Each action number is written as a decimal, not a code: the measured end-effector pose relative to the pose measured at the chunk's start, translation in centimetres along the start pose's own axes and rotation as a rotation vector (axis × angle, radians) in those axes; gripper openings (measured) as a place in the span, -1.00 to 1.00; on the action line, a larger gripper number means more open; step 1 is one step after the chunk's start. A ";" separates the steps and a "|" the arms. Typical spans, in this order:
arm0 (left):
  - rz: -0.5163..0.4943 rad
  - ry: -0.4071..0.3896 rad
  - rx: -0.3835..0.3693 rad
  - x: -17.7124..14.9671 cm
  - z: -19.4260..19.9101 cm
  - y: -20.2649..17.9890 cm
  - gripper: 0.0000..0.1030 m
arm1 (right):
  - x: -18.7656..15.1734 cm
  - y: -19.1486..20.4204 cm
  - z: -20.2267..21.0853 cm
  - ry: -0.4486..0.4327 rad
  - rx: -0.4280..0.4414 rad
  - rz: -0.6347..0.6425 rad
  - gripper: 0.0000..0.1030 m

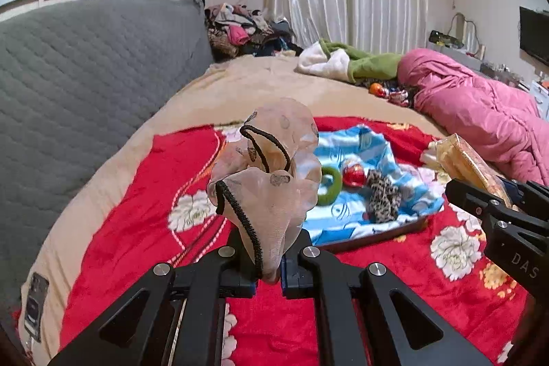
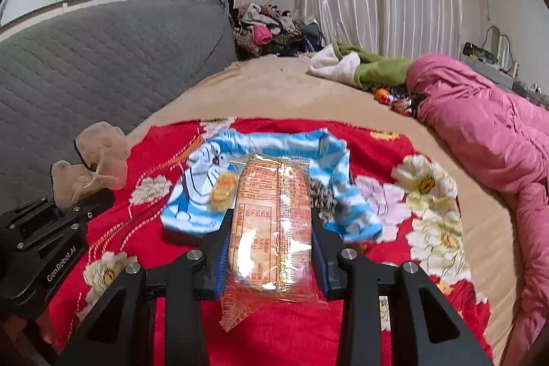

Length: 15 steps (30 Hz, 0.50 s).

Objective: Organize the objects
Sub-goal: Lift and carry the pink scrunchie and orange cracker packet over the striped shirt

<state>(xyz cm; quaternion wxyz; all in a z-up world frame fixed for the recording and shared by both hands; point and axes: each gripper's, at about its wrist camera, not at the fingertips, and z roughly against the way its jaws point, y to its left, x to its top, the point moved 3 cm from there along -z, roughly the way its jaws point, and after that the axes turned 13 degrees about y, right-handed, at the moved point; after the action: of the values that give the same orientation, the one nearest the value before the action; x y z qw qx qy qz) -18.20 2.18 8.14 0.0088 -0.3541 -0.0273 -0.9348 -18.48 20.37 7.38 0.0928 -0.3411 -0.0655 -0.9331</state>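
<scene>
My left gripper [image 1: 269, 244] is shut on the bottom of a sheer beige drawstring pouch [image 1: 274, 160] with black cord, held up above the red floral blanket [image 1: 137, 228]. My right gripper [image 2: 271, 223] is shut on a clear-wrapped biscuit packet [image 2: 271, 211], which is raised over a tray [image 1: 377, 237] lined with a blue striped cartoon cloth [image 2: 192, 194]. On the cloth lie a green ring [image 1: 329, 186], a red ball [image 1: 353, 175], a leopard-print scrunchie [image 1: 382, 198] and a small yellow packet [image 2: 223, 191]. The right wrist view shows the pouch [image 2: 99, 153] at the left.
A grey quilted headboard [image 1: 85, 74] runs along the left. A pink duvet [image 1: 480, 115] lies at the right, with green and white clothes [image 1: 343, 60] and small toys [image 1: 377, 90] behind the tray. A clothes pile [image 1: 240, 30] sits at the back. A phone [image 1: 34, 304] lies near the bed's left edge.
</scene>
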 end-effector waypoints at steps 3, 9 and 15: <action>0.000 -0.011 0.000 0.9 0.3 -0.2 -0.84 | 1.0 0.0 0.5 -0.016 -0.002 0.008 -0.25; -0.006 -0.027 -0.004 2.4 0.7 -0.8 -0.84 | 2.7 0.1 1.4 -0.045 -0.004 0.018 -0.25; -0.010 -0.042 -0.003 3.8 0.6 -1.1 -0.84 | 4.3 -0.2 1.8 -0.071 -0.008 0.026 -0.25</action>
<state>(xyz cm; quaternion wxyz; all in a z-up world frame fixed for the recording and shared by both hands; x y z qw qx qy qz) -20.69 3.34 11.03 0.0030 -0.3735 -0.0279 -0.9272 -20.64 20.38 11.50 0.1014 -0.3750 -0.0606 -0.9195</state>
